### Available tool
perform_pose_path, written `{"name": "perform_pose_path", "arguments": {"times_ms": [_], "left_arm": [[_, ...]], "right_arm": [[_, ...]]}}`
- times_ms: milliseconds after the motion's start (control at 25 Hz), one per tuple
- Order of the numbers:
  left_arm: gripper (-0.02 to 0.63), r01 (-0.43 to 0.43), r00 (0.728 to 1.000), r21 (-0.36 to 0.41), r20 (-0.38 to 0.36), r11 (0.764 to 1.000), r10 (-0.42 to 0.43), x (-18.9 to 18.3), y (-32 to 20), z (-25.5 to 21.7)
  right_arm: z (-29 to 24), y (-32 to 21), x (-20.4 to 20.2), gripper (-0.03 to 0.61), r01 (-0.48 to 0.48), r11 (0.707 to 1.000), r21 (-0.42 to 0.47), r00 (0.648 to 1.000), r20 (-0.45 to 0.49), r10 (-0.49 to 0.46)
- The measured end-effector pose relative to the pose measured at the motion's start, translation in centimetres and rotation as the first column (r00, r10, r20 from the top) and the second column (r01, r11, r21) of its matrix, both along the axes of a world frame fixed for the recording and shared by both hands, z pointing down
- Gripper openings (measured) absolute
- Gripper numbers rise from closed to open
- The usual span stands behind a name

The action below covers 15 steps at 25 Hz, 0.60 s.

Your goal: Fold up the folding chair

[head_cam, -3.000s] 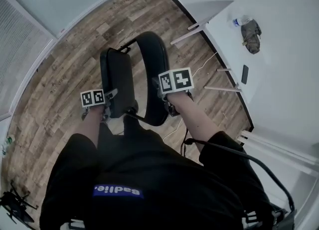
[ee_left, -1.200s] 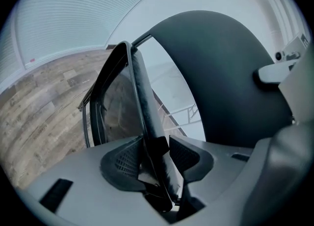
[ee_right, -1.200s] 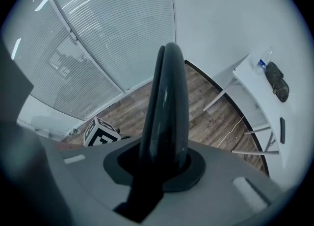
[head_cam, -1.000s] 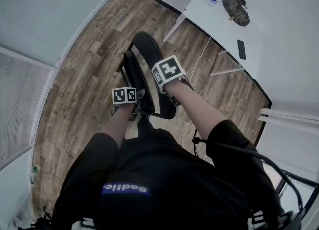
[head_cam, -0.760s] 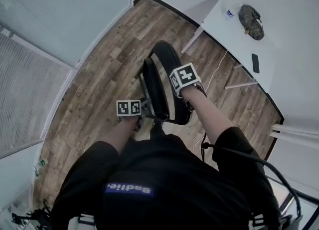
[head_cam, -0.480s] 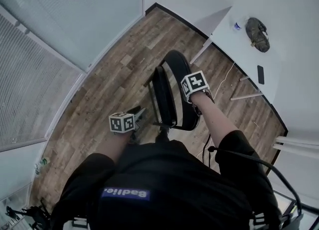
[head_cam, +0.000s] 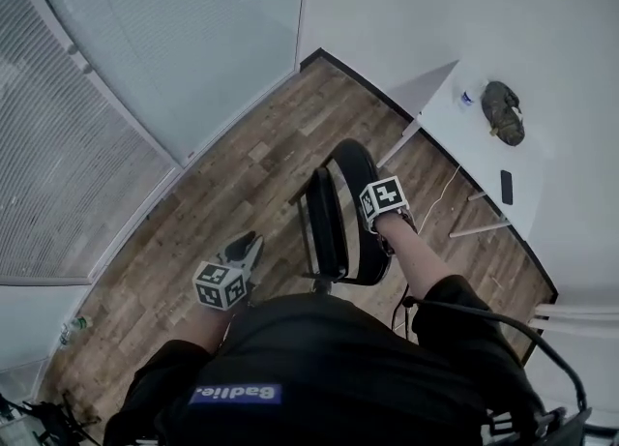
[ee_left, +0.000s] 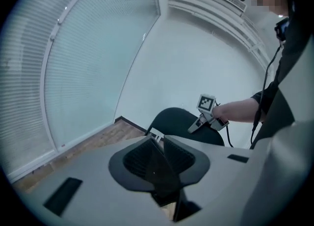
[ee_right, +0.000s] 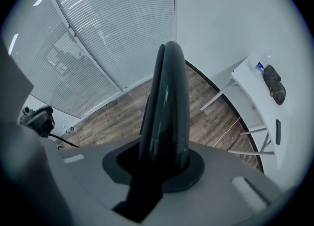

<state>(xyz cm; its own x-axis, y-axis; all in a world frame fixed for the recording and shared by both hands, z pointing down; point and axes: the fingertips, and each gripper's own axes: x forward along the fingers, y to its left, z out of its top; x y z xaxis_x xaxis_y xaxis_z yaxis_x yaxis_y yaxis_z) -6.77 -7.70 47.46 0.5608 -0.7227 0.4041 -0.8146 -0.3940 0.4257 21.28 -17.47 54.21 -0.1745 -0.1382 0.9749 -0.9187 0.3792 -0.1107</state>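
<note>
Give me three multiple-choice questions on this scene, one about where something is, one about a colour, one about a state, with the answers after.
1. Where does the phone lie?
A on the floor
B on the white table
C on a shelf

2. What colour is the chair?
A red
B white
C black

3. What is the right gripper doing?
A hanging open in the air
B clamping the backrest
C carrying the phone

Answers: B, the phone rests flat on the table top; C, seat and frame are both black; B, the right gripper view shows the backrest's edge pinched between the jaws.
</note>
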Motion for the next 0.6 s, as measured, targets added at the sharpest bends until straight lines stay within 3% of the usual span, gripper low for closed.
{"name": "perform_pose_path", "arguments": {"times_ms": [240, 600], "left_arm": [[0.018, 0.016, 1.000, 0.165, 0.019, 0.986, -0.020, -0.9, -0.4, -5.9], [0.005, -0.014, 0.999, 0.269, 0.038, 0.963, 0.004, -2.0, 1.0, -9.1]], "right_arm": [[-0.1, 0.0, 0.2, 0.074, 0.001, 1.000, 0.005, 1.000, -0.004, 0.000], [0.1, 0.1, -0.3, 0.074, 0.001, 1.000, 0.000, 1.000, -0.021, -0.001]]}}
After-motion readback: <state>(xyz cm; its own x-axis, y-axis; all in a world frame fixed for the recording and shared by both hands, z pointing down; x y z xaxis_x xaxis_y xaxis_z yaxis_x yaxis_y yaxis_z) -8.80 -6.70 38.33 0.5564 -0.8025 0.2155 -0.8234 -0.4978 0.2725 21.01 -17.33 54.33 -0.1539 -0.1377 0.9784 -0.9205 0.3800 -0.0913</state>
